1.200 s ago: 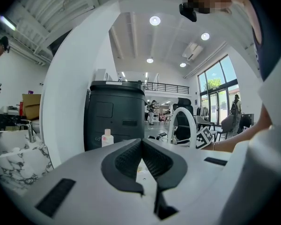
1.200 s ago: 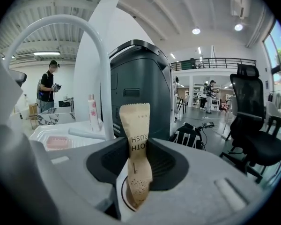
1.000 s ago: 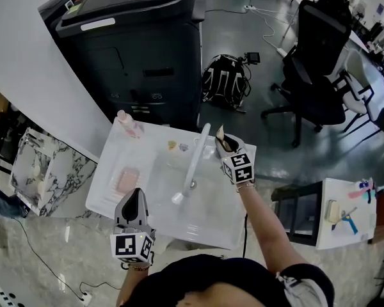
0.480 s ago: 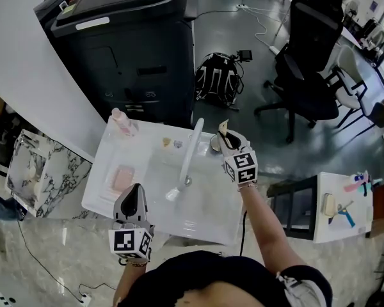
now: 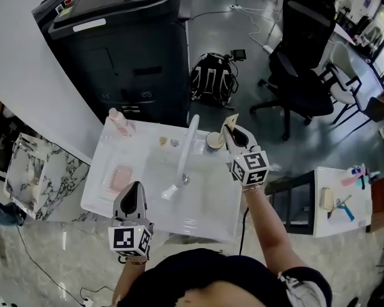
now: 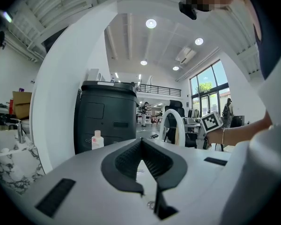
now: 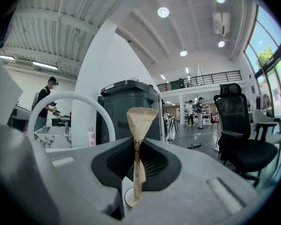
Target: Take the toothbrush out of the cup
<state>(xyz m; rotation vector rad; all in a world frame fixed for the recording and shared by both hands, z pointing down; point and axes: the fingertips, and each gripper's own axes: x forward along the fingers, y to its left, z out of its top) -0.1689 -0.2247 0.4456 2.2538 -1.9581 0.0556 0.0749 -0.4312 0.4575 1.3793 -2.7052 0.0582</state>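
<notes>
Gray floor fills the room, with a black chair (image 5: 301, 62), a backpack (image 5: 211, 78) and a big dark cabinet (image 5: 128, 43) standing on it. Near the person is a white desk (image 5: 102, 190) with a sink in it and a tall white tap (image 5: 187, 149). A pink bottle (image 5: 120, 121) stands at the far left corner, and a pink soap (image 5: 121, 178) lies on the left side.

The little cup (image 5: 214, 139) sits at the back of the desk, just right of the tap. The right claw (image 5: 233, 134) is just beside it, a bit higher. Its jaws are closing, and the toothbrush (image 5: 230, 120) in its tan paper wrap is between them, pinched tight on the thin stem. The wide top of the wrap sticks up above the jaws. In the right gripper view the bottom end of the toothbrush (image 7: 139, 125) hangs over the round mouth of the cup. I cannot tell if it is all the way out.

The left claw (image 5: 133, 194) waits at the near edge of the desk, well apart from the cup. Its jaws are together and hold nothing.

I think this is the pulling-out step, and it looks almost done. Next, the right claw should keep its tight pinch and go straight up until the bottom end is free. Then it can move away without bumping the cup or the tap.
</notes>
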